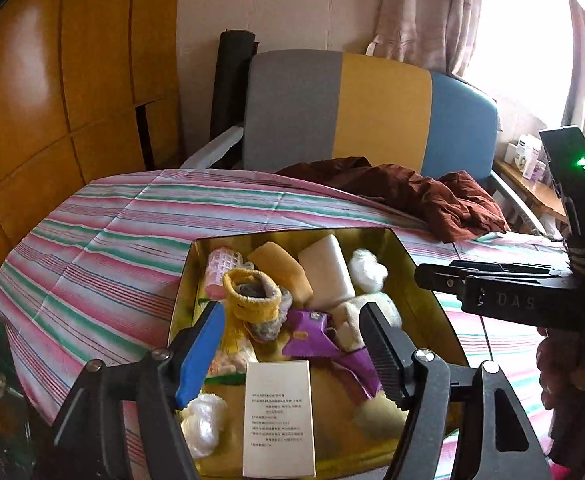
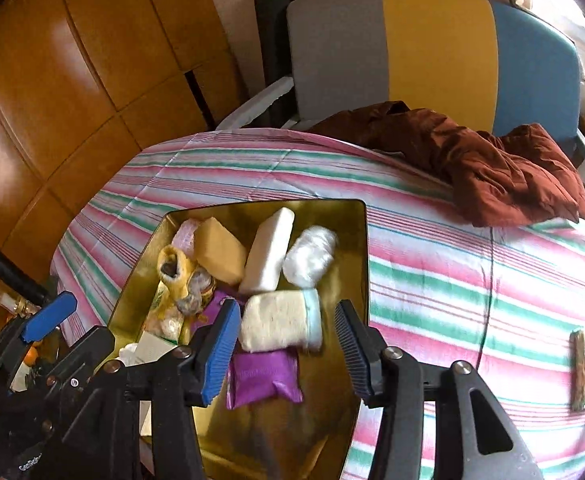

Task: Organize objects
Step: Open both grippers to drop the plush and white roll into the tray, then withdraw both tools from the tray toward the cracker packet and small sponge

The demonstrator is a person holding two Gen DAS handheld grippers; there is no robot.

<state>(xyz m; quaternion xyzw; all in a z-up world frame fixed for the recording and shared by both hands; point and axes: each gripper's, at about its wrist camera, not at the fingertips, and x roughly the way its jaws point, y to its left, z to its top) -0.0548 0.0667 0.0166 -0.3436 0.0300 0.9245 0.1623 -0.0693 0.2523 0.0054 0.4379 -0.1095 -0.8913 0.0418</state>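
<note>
An open gold tin (image 1: 292, 234) (image 2: 348, 248) sits on the striped cloth, full of small items. Among them are a yellow sock (image 1: 252, 292), an orange sponge (image 1: 282, 268), a white block (image 1: 326, 276), a purple packet (image 1: 312, 336) and a white printed box (image 1: 278, 412). My left gripper (image 1: 292, 312) hangs open above the tin's near end, gripping nothing. My right gripper (image 2: 287, 306) is also open over the tin. A blurred cream folded cloth (image 2: 280, 320) lies below, between its fingers, and neither pad presses on it. The right gripper (image 1: 432, 278) reaches in from the right in the left wrist view.
A brown jacket (image 2: 504, 172) lies crumpled at the far right of the striped cloth (image 2: 452, 280). Behind it stands a grey, yellow and blue chair (image 2: 440, 52). A small brush-like object (image 2: 582, 372) rests on the cloth at right. Wooden panels (image 1: 52, 100) fill the left.
</note>
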